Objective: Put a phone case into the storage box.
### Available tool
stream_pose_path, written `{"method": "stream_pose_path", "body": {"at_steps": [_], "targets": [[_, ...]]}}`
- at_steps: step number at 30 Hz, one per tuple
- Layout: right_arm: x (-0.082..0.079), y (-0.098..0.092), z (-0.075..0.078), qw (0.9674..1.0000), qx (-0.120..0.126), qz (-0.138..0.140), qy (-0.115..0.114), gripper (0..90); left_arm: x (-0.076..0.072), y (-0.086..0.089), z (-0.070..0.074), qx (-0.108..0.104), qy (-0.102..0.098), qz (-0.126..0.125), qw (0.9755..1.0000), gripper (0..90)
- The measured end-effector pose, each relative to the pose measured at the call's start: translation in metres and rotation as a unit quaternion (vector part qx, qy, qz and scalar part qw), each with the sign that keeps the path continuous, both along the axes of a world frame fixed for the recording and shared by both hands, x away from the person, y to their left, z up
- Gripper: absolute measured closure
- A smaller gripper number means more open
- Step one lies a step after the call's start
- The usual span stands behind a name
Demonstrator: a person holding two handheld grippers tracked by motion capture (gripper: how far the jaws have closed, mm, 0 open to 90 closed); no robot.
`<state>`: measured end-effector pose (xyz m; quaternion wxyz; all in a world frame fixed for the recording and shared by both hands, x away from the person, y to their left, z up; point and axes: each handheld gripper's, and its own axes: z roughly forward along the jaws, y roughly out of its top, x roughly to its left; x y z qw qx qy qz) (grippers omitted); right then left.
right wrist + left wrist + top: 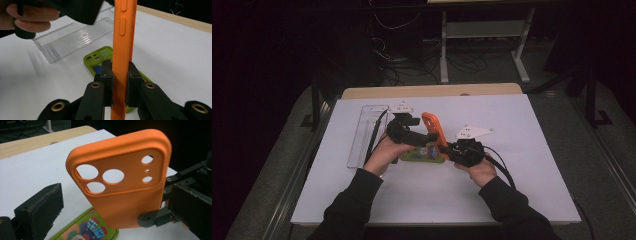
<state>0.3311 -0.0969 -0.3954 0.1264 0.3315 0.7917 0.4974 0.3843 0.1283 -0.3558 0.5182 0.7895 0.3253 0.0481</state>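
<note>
Right gripper clamps the lower edge of the orange phone case and holds it upright above the green phone case lying flat on the white table. Left gripper gapes wide around the orange case — pads clear of it. Beyond lies a clear plastic tray.

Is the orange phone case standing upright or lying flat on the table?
Upright. The orange phone case stands on end, clamped between the pads of the right tongs, above the green case lying flat.
</note>
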Motion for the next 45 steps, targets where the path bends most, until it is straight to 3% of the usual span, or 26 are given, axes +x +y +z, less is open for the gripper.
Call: {"method": "stream_pose_path", "body": {"at_steps": [11, 18, 26, 39, 41, 45], "targets": [[-0.002, 0.005, 0.001, 0.9999, 0.008, 0.008, -0.004, 78.3, 0.004, -0.006, -0.002, -0.030, -0.002, -0.009, 0.9995, 0.0], [-0.002, 0.007, 0.000, 0.9999, 0.005, 0.010, -0.002, 78.4, 0.003, -0.010, -0.005, -0.021, -0.008, -0.008, 0.9997, 0.0], [-0.003, 0.009, -0.002, 0.9999, -0.001, 0.011, -0.001, 78.5, 0.002, -0.008, -0.004, -0.015, -0.025, 0.002, 0.9996, 9.4], [-0.004, 0.012, -0.003, 0.9999, -0.011, 0.011, 0.002, 77.4, 0.002, -0.007, -0.003, -0.018, -0.012, 0.004, 0.9998, 13.9], [-0.004, 0.010, -0.003, 0.9998, -0.006, 0.014, -0.010, 63.5, 0.003, -0.007, -0.002, -0.011, -0.014, 0.005, 0.9998, 14.0], [-0.004, 0.005, -0.002, 0.9998, -0.014, 0.010, -0.005, 43.5, 0.005, -0.006, -0.001, -0.009, -0.008, 0.016, 0.9998, 14.0]]}}
